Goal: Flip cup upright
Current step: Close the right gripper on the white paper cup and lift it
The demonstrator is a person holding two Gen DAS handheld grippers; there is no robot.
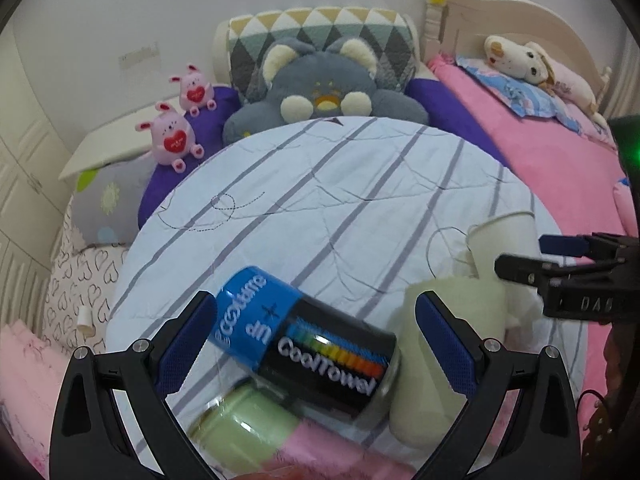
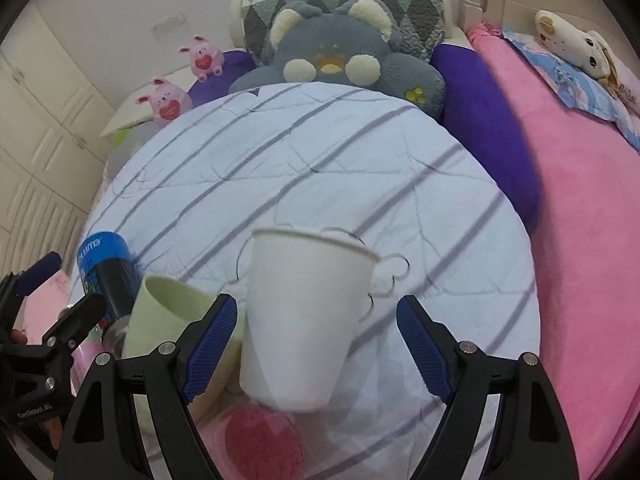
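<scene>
White paper cup [image 2: 304, 320] sits mouth-up, slightly tilted, on the striped quilt [image 2: 320, 152], directly between my right hand-held gripper [image 2: 316, 348]'s released fingers; left hand-held gripper [image 1: 316, 344], also released, is farther.

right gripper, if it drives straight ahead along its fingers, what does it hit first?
Most likely the white paper cup: it sits between the open fingers of the right gripper, rim up. It looks blurred, so depth is uncertain. The green cup is off to the left.
</scene>
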